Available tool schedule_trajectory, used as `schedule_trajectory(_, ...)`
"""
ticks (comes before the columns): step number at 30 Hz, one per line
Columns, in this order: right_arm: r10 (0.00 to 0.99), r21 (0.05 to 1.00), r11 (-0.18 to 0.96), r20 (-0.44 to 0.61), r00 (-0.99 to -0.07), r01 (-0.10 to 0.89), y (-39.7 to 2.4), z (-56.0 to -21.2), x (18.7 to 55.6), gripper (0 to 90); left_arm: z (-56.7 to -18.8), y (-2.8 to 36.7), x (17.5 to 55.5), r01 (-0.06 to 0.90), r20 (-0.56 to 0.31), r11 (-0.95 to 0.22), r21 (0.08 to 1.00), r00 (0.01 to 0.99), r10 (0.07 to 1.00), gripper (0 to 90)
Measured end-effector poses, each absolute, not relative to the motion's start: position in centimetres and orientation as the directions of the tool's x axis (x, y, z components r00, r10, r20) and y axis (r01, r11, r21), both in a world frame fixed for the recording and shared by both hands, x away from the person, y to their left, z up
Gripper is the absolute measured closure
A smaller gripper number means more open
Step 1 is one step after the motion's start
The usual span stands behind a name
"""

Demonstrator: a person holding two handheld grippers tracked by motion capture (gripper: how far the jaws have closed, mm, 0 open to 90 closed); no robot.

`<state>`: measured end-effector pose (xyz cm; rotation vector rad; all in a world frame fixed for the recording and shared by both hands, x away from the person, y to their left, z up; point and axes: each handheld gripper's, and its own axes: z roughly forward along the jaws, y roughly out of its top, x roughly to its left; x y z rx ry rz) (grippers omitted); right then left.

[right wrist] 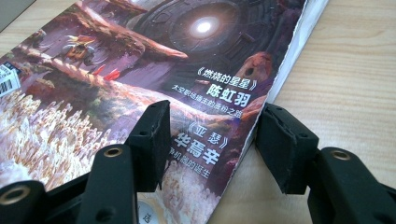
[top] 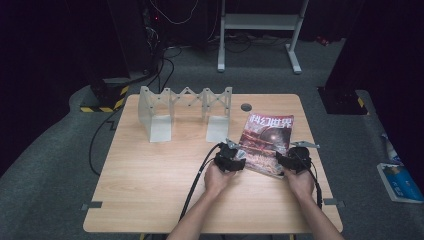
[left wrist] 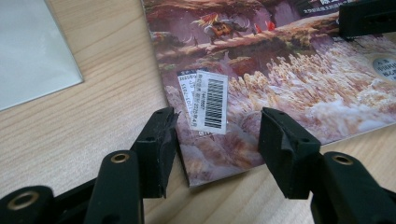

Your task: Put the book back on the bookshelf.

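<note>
A magazine (top: 265,137) with a red and brown fantasy cover lies flat on the right half of the wooden table (top: 150,175). My left gripper (top: 239,151) sits at its near left corner. In the left gripper view the magazine (left wrist: 280,79) has that corner between the open jaws of the left gripper (left wrist: 217,123), beside a white barcode sticker (left wrist: 210,102). My right gripper (top: 287,153) is at the near right corner. In the right gripper view, the right gripper (right wrist: 212,119) is open across the spine edge of the magazine (right wrist: 140,60), one jaw over the cover and one over bare wood.
A white accordion-style rack (top: 185,107) stands at the back of the table, and its flat foot (left wrist: 32,51) lies left of the magazine. A round cable hole (top: 246,106) is behind the magazine. Black cables trail from both grippers toward the table's near edge.
</note>
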<state>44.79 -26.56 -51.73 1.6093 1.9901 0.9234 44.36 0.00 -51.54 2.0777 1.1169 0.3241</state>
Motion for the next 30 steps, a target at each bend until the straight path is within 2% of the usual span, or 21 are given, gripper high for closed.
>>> schedule_trajectory(7,0.962,0.721,0.158,0.042,-0.27,0.675,-26.1,-51.6,43.9,45.9,-51.4,0.0,43.4,0.588,-0.079,-0.382,0.713,0.609,0.789,46.0)
schedule_trajectory(13,0.959,0.725,0.156,0.052,-0.28,0.671,-26.1,-51.7,43.1,46.0,-51.3,0.0,42.7,0.579,-0.058,-0.407,0.707,0.621,0.782,45.7)
schedule_trajectory(30,0.95,0.724,0.171,0.059,-0.307,0.668,-25.9,-51.7,41.5,45.9,-51.4,0.7,40.7,0.581,-0.074,-0.396,0.711,0.622,0.779,45.6)
